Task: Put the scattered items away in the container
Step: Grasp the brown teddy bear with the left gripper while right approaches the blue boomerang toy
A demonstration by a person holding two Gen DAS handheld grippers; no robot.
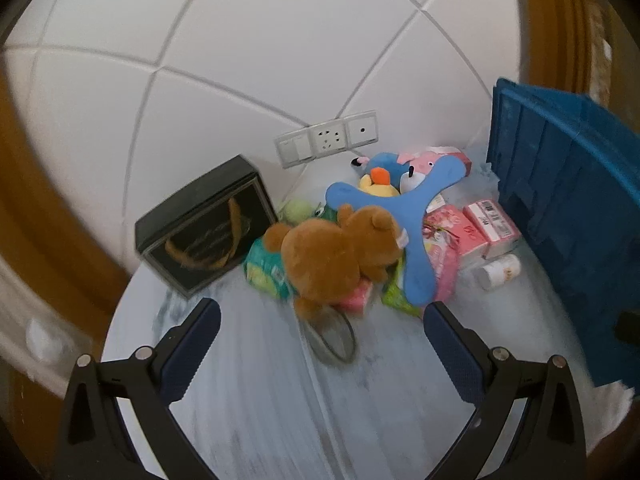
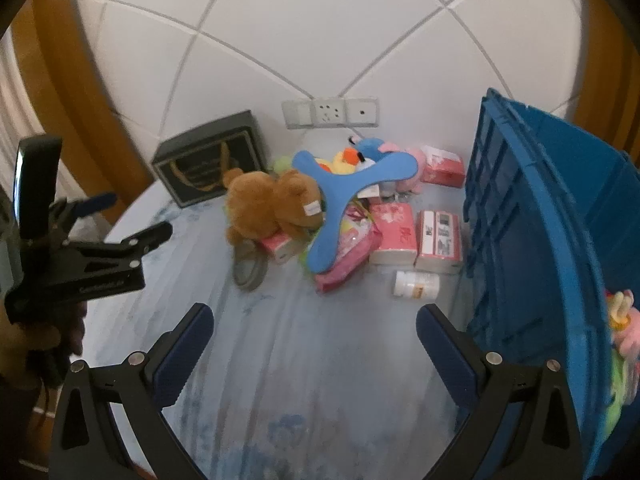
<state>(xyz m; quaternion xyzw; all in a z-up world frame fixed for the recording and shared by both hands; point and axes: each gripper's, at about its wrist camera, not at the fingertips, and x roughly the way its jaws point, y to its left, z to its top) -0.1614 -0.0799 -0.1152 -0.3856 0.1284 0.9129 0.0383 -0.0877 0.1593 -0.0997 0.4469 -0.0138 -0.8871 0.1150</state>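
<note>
**Ana:** Jaws first: the left gripper (image 1: pixel 320 344) has its jaws spread wide with nothing between them, and the right gripper (image 2: pixel 314 346) the same. Both hang over the pale marbled table (image 2: pixel 280 360), short of the pile.

**Ben:** What lies ahead of the left jaws, going left to right?

**Ana:** Off beyond the left finger stands a black box (image 1: pixel 204 224), stiff and square-edged. Straight ahead, between the finger lines, slumps a brown teddy bear (image 1: pixel 340 256), plush and furry, on top of green and pink packets. Just before it lies a wire ring (image 1: pixel 332 336), too blurred to name. Ahead of the right finger a blue three-armed toy (image 1: pixel 400 216) sprawls, flat and rounded.

**Ben:** And further right?

**Ana:** Pink tissue packs (image 2: pixel 394 236), a small white bottle (image 2: pixel 416 285) on its side, then the blue crate (image 2: pixel 540 220), ribbed hard plastic, just beyond the right gripper's right finger. Some soft toys already sit inside.

**Ben:** How would the bear handle?

**Ana:** Light and squashy, I'd judge. Pinch the thick body, not a limb, so it doesn't dangle. The bottle looks smooth and may roll.
</note>
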